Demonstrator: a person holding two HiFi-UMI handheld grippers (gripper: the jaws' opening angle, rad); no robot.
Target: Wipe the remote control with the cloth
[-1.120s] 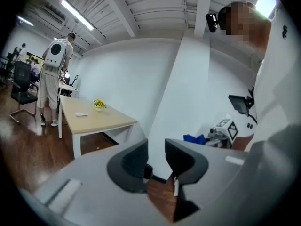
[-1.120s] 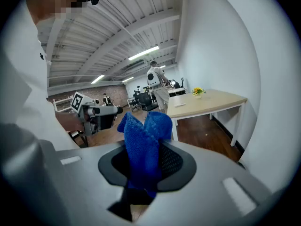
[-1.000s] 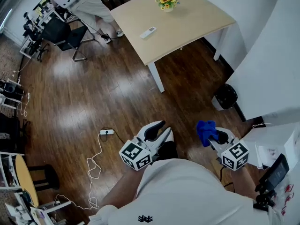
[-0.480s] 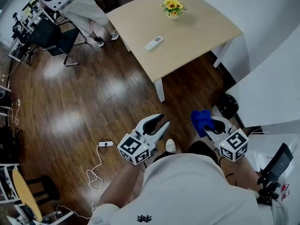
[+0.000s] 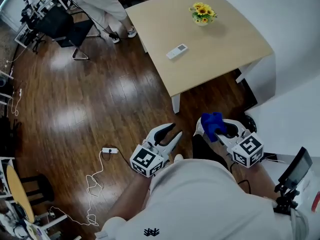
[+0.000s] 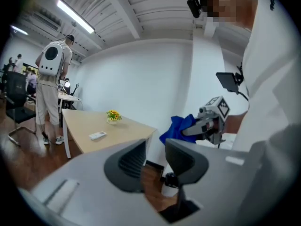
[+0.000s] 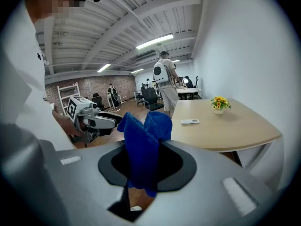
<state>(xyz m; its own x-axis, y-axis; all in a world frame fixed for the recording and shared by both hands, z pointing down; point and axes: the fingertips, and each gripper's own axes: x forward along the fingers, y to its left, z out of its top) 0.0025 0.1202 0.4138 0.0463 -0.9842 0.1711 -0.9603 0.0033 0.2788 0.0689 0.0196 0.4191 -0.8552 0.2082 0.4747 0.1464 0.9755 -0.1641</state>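
Since 1 second ago the table [image 5: 225,39] has slid down the head view toward me. Its near leg [image 5: 176,103], the remote control [image 5: 176,51] and the flowers [image 5: 201,13] all sit lower in the frame, and both my grippers stand closer to that leg. The power strip [image 5: 110,150] at 9 o'clock of my left gripper [image 5: 174,131] has slipped lower too.

My grips are as they were. The left gripper's jaws are drawn as near together as they go, with only a narrow slit between the pads and nothing in it. My right gripper [image 5: 210,128] is clamped on the blue cloth [image 5: 212,123].

The remote control lies flat on the table at 12 o'clock of my left gripper, well apart from both grippers. The flowers stand apart from it at its 1 o'clock.

Only the head view shows the power strip and its cable [image 5: 97,179] on the floor [image 5: 100,99]. Only the right gripper view shows the cloth pinched between the 2 pads, folds standing above them and a tail hanging below, with my left gripper at 9 o'clock. The left gripper view shows the right gripper and cloth at 2 o'clock.

The head view cuts off a person [image 5: 100,4] at its top edge, at 11 o'clock. Both gripper views show that person whole, standing beside the table.
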